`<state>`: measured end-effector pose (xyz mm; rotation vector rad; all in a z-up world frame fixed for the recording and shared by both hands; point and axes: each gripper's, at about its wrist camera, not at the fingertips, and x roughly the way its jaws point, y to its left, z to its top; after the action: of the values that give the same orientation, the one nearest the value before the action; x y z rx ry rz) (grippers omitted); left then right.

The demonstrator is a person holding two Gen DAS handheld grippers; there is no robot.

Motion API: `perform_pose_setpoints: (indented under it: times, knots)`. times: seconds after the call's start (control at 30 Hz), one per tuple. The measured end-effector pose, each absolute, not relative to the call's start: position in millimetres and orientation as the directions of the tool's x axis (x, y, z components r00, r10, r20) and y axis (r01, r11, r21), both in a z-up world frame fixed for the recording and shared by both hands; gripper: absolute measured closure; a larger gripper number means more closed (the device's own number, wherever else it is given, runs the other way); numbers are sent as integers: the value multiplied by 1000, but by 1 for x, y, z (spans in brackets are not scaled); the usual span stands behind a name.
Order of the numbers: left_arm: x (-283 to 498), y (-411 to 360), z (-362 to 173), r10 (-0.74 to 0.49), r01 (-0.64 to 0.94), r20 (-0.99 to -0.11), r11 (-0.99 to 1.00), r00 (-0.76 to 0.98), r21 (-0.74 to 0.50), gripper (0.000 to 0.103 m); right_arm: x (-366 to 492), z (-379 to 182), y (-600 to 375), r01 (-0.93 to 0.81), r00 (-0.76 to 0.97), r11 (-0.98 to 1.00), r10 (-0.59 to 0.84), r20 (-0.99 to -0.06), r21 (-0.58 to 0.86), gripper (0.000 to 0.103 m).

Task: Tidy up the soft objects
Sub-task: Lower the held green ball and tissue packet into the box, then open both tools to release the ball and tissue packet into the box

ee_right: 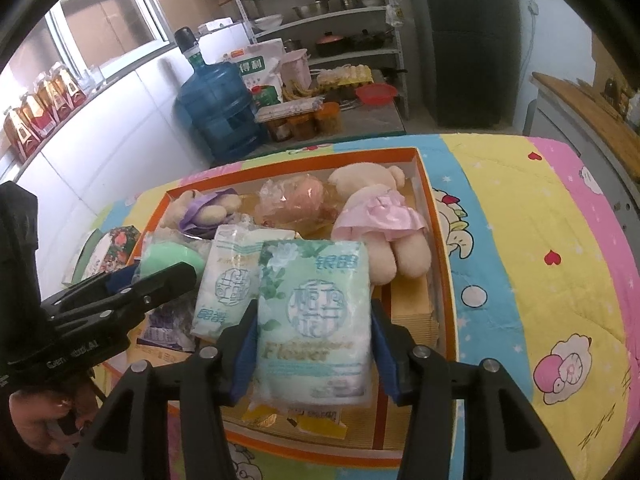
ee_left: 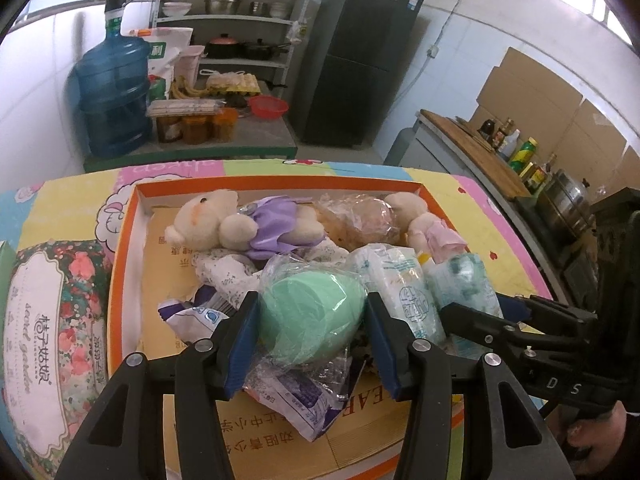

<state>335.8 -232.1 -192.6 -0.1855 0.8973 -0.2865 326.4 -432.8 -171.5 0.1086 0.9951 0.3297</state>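
While both grippers hang over the orange box, left gripper fingers clamp a green wrapped sponge, right gripper fingers grip a tissue pack.

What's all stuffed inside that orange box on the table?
The orange box holds two teddy bears, one in purple, one in pink, tissue packs, a green sponge in plastic and a wrapped toy. Whatever lies beneath the pile is covered.

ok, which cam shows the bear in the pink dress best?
Right wrist: the plush bear in the pink satin dress lies unobstructed inside the orange-rimmed cardboard box, dress and legs clear. Left wrist shows it small and partly hidden behind tissue packs.
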Motion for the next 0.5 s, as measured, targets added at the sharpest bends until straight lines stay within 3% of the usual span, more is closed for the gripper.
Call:
perform_pose_setpoints:
  times: [0.5]
  knots:
    - [330,-227,-186,-337,172,-727,940,598,-294,39,326,-171,-434,-204,502,949,313,-806,242,47]
